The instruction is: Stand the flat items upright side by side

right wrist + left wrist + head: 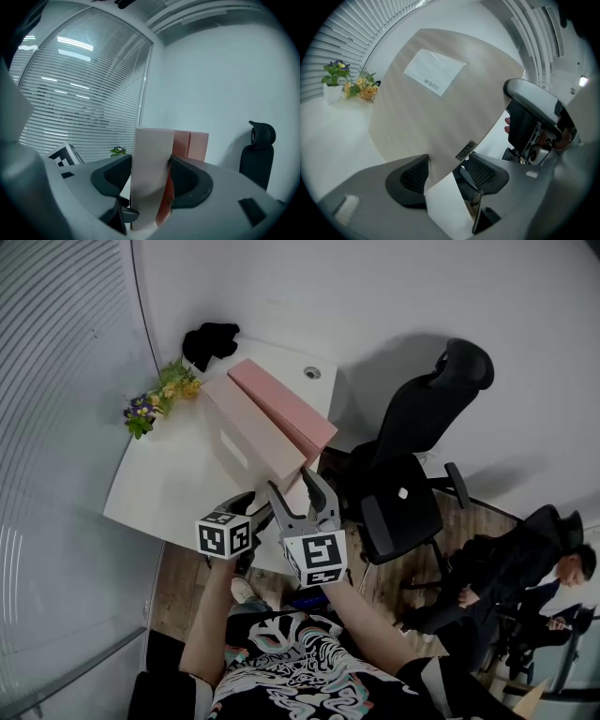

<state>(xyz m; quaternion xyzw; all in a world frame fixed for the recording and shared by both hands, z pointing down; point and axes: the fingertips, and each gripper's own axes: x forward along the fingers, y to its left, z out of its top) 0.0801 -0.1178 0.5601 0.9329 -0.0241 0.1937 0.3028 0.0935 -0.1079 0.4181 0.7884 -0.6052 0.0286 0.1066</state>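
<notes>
Two flat boxes stand upright side by side on the white desk (pixel 169 474): a pale pink box (pixel 248 432) on the left and a darker pink box (pixel 281 404) on the right. My right gripper (pixel 300 491) is at their near end. In the right gripper view the right gripper (pixel 150 176) is shut on the pale pink box (pixel 150 159), and the darker box (pixel 190 143) stands just behind it. My left gripper (pixel 251 510) sits left of that end. In the left gripper view the left gripper (pixel 447 171) is open, with the lower corner of the pale box (pixel 436 108) between its fingers.
Potted flowers (pixel 155 399) and a black item (pixel 210 341) sit at the desk's far left. A black office chair (pixel 412 465) stands right of the desk, and a seated person (pixel 506 577) is farther right. Window blinds run along the left.
</notes>
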